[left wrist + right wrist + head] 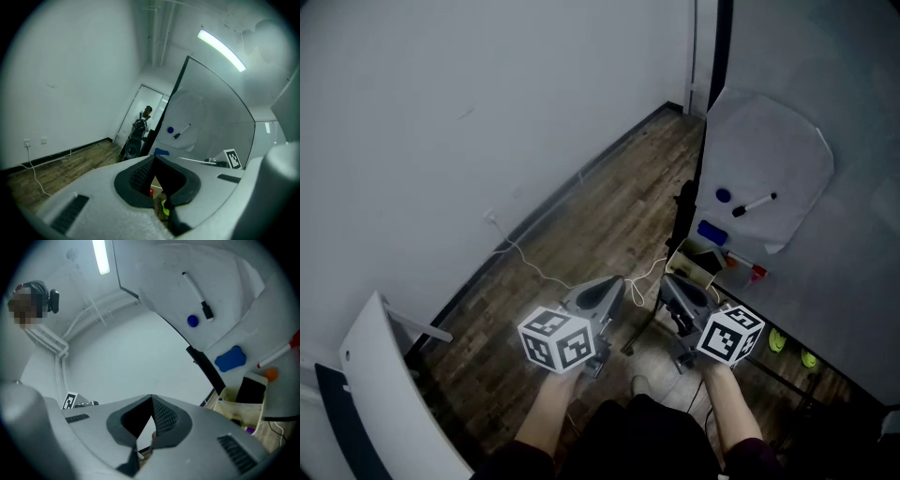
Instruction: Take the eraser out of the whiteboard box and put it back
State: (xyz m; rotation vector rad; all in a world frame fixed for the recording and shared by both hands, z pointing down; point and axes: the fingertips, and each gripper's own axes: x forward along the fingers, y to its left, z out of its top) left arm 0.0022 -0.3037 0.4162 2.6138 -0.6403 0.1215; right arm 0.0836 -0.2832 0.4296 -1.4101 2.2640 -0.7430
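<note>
A blue bone-shaped eraser [711, 232] sticks to the whiteboard [787, 141] just above the cream whiteboard box [686, 274]. It also shows in the left gripper view as the eraser [161, 152] and in the right gripper view as the eraser [230, 358]. A flat black item [251, 390] stands inside the box [234, 405]. My left gripper [614, 284] and right gripper [668, 284] hang side by side short of the box, both pointing toward it. The left gripper's [153, 158] tips meet with nothing between them. So do the right gripper's [151, 398].
On the whiteboard sit a round blue magnet [724, 196] and a black marker [755, 203]; a red-capped marker [744, 268] lies beside the box. The board's black stand [682, 211] rises behind it. A white cable [534, 267] trails over the wood floor. A white panel [384, 394] leans at lower left.
</note>
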